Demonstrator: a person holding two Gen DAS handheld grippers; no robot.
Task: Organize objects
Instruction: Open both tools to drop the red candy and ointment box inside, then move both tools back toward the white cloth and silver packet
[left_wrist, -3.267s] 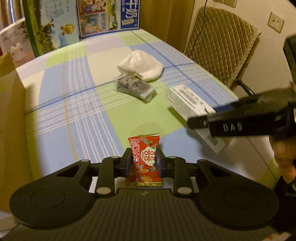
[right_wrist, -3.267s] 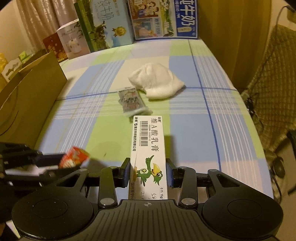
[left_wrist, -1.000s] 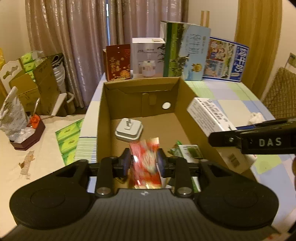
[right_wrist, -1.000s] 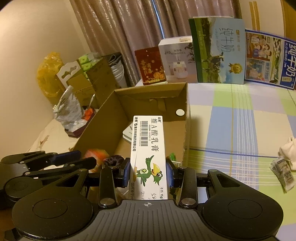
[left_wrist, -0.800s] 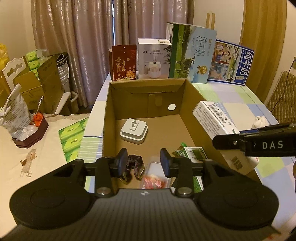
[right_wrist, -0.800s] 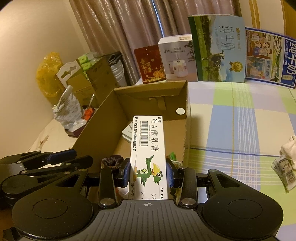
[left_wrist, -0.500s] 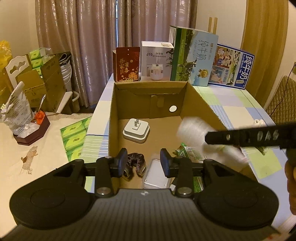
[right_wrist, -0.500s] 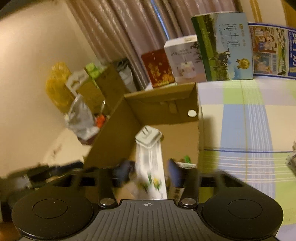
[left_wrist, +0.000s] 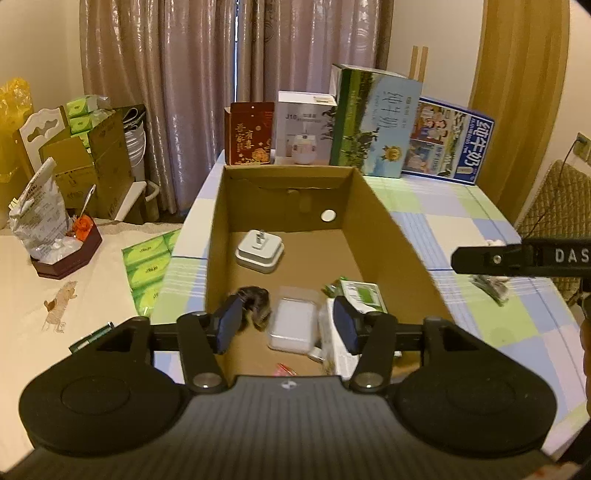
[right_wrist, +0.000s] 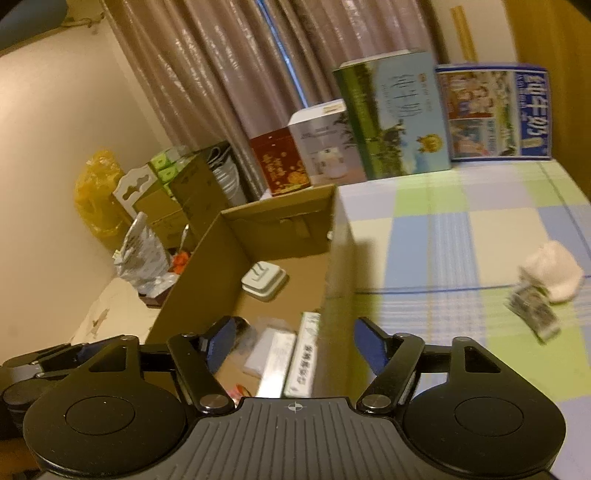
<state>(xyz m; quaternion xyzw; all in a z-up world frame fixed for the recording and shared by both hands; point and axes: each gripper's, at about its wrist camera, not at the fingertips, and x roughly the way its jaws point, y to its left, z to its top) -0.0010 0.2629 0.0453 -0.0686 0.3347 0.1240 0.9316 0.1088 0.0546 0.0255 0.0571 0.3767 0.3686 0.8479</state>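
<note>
An open cardboard box (left_wrist: 388, 229) stands on the checked tablecloth. My left gripper (left_wrist: 286, 325) hangs open over its near end, holding nothing. On the box floor lie a white charger plug (left_wrist: 258, 253), a dark scrunchie (left_wrist: 255, 301), a clear plastic case (left_wrist: 293, 325), a green-and-white carton (left_wrist: 360, 295), the white ointment box (left_wrist: 334, 343) and the red candy packet (left_wrist: 284, 369). My right gripper (right_wrist: 295, 341) is open and empty above the box's (right_wrist: 207, 258) right wall, with the ointment box (right_wrist: 304, 354) lying below it. In the left wrist view one of its fingers (left_wrist: 517, 254) juts in from the right.
A white cloth (right_wrist: 554, 275) and a stack of foil packets (right_wrist: 533, 314) lie on the tablecloth to the right. Tall milk cartons (left_wrist: 373, 122) and gift boxes line the far edge. A side table with a bag (left_wrist: 37, 221) stands to the left.
Both grippers carried their items over the box and opened. The red candy packet and the ointment box dropped inside. The right gripper has swung to the right.
</note>
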